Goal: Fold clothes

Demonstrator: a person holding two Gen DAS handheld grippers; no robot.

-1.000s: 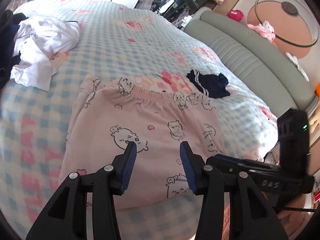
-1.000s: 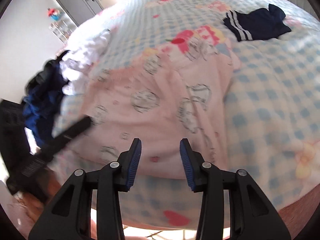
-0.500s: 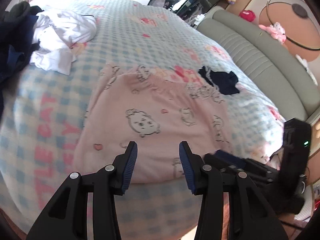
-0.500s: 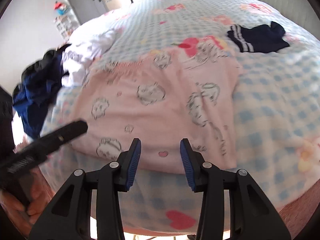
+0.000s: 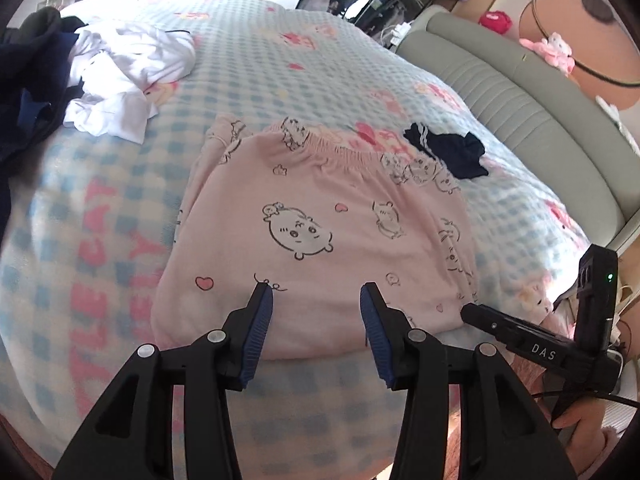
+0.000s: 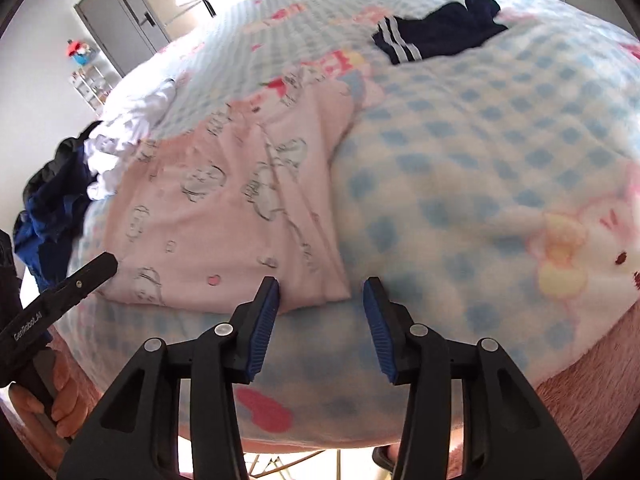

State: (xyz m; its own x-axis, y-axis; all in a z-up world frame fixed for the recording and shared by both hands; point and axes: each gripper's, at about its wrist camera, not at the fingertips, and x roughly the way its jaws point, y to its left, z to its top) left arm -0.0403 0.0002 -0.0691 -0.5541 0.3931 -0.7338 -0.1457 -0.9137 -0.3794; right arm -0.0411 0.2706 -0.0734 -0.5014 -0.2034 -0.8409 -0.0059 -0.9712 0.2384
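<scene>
The pink pants (image 5: 320, 236) lie folded flat on the checked blanket (image 5: 256, 68) near the bed's front edge. In the left wrist view their gathered waistband runs across the far side, from about ten o'clock to two o'clock, and the folded bottom edge lies nearest the camera, so the long axis points away toward twelve o'clock. In the right wrist view the same pants (image 6: 236, 216) sit toward ten o'clock, their near right corner ending between the claw's fingers.

The left claw (image 5: 316, 300) has its jaws spread wide and holds nothing; its blue pads (image 5: 258, 324) hang over the near edge of the pants, and whether they touch the cloth cannot be told. The right claw (image 6: 320, 296) is likewise spread wide and empty, above the near right corner of the pants.

A dark striped garment (image 5: 448, 150) lies just beyond the waistband at one o'clock. A white garment (image 5: 128, 76) and dark clothes (image 5: 28, 80) are heaped at ten o'clock.
</scene>
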